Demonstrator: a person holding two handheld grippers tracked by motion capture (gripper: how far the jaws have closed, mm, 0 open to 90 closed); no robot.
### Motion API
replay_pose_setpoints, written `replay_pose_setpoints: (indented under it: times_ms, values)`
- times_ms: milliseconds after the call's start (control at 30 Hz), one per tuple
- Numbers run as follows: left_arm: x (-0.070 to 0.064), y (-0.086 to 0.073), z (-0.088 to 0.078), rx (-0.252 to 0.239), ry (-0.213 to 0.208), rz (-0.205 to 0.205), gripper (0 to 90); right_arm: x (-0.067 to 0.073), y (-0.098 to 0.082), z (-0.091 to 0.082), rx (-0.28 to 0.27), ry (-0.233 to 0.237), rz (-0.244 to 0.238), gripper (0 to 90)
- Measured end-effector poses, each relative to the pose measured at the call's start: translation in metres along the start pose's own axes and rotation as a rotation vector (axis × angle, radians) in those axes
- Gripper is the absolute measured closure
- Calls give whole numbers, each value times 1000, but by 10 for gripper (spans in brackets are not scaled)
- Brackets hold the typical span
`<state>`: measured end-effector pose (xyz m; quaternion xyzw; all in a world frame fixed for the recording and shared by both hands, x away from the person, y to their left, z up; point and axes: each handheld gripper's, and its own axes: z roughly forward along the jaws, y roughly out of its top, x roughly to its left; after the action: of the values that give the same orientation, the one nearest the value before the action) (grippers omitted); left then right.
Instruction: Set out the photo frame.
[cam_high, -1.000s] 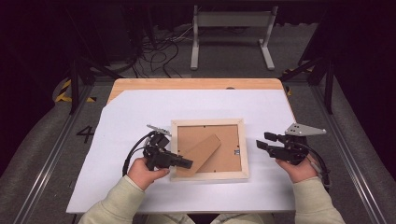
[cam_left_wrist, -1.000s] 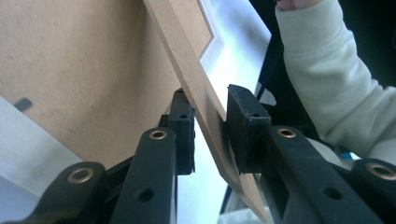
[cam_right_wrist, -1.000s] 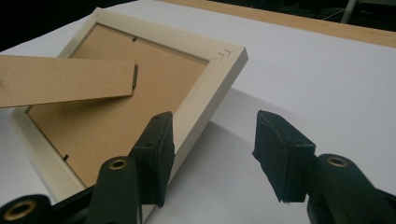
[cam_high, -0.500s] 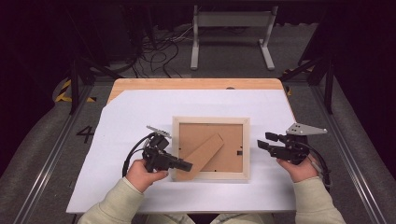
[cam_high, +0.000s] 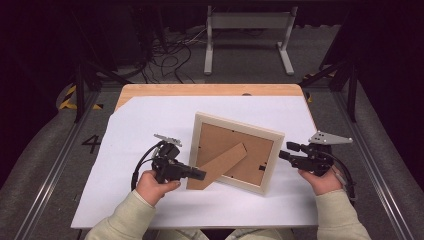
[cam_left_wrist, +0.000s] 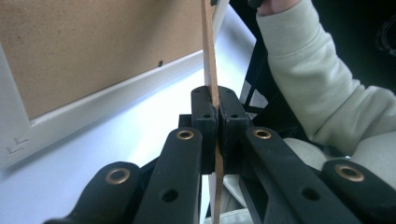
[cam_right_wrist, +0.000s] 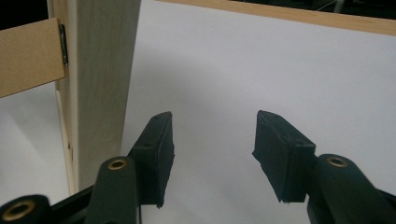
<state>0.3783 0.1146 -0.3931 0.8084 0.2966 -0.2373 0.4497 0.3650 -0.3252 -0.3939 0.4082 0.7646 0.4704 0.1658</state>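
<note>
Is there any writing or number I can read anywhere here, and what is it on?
"4": a dark numeral on the grey floor, left of the table.
The picture frame: no writing to be seen on its back or on its stand.
The small marks on the frame's corner in the left gripper view are too unclear to read.

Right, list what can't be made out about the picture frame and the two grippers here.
- Picture frame, front face: turned away from the high view, so any picture or glass is hidden.
- Left gripper, shut on the stand: the stand's lower end is cut off by the left gripper view's bottom edge.
- Right gripper: the high view is too small to tell whether it touches the frame.
</note>
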Motion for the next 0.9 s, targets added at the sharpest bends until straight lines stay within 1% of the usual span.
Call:
replay_pose_setpoints:
  times_ms: [100,200,233,333,367,467,533,633,667,700,767,833,867,900]
  values:
    - [1,1,-1,-13,-9,-7,879,0,0,1,0,0,2,473]
    - [3,4,-2,-36,-1,-15,879,-1,-2,2,6,-1,7,473]
    - [3,6,-3,-47,9,-18,880,-1,-2,2,7,-1,9,473]
    - [5,12,-6,-76,27,0,880,-1,-3,1,5,-5,10,473]
    - [5,14,-6,-88,25,-1,880,-2,-3,1,6,-7,12,473]
    - [8,21,-8,-119,32,23,880,-2,-4,0,9,-10,12,473]
    - [8,27,-9,-137,54,30,879,-2,-5,-1,9,-11,12,473]
    - [11,35,-8,-160,89,56,879,-2,-7,-2,9,-15,17,473]
    - [11,35,-8,-160,89,56,879,-2,-7,-2,9,-15,17,473]
    - [13,39,-7,-175,110,71,879,-2,-7,-3,10,-16,19,473]
    - [18,43,-4,-193,121,80,879,-2,-8,-3,10,-16,19,473]
    - [21,43,-2,-194,124,82,879,-2,-8,-4,10,-16,20,472]
    - [24,43,0,-195,123,79,879,-3,-8,-4,10,-15,21,472]
    - [27,42,2,-183,125,77,879,-3,-9,-3,11,-16,23,472]
